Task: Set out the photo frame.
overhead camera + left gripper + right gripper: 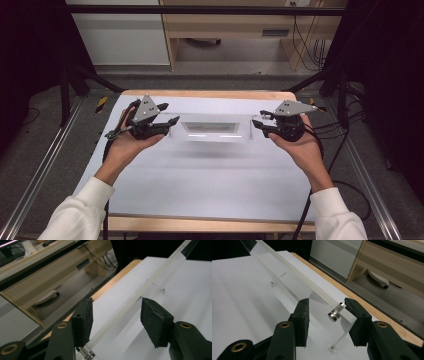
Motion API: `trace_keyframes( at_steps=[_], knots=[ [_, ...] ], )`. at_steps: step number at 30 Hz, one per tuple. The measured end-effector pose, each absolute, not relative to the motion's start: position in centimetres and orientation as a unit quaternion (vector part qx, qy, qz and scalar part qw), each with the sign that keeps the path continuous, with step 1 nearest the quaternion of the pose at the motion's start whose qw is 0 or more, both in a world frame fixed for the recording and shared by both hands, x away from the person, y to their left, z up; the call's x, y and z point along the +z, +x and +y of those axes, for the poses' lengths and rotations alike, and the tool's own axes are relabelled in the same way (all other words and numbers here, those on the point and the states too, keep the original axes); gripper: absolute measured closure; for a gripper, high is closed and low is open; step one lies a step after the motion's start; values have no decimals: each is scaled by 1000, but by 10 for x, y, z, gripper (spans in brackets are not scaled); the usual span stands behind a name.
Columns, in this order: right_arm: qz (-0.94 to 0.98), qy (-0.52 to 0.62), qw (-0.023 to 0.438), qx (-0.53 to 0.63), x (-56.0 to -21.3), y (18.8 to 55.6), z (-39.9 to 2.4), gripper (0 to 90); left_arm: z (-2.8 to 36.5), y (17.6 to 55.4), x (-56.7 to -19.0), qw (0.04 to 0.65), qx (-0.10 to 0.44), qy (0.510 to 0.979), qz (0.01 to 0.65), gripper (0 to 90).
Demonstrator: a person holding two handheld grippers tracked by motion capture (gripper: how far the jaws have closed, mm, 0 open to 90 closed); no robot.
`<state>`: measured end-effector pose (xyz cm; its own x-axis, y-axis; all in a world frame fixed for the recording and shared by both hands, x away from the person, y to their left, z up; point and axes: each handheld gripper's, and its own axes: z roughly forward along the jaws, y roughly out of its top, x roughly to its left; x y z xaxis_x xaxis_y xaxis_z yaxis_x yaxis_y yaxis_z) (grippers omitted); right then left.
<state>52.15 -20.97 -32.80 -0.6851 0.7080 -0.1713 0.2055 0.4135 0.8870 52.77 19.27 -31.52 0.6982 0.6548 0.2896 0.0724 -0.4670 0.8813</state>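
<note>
Straddling the left end of a clear acrylic stand (210,129), the left tongs (172,122) stand wide, the pads apart from its edge in the left gripper view. Between the two tongs the stand sits on the white counter (200,175), or perhaps just above it; its faint shadow makes that hard to tell. At its right end the right tongs (257,124) are narrower, flanking the plate beside a metal standoff (336,312) without clear contact. Stiff, slick and likely brittle, it should be pinched on both end edges.
</note>
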Motion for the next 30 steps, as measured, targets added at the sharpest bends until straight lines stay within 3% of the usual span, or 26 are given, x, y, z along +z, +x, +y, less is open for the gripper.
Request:
trace_keyframes(
  at_steps=[13,20,30],
  knots=[
    [789,301,271,463,-322,538,-209,547,216,526,-296,545,321,714,300,265],
    [781,314,276,465,-321,547,-207,531,228,515,-301,538,320,712,317,193],
    [770,333,274,469,-317,566,-205,503,234,497,-339,502,287,740,344,160]
  ],
)
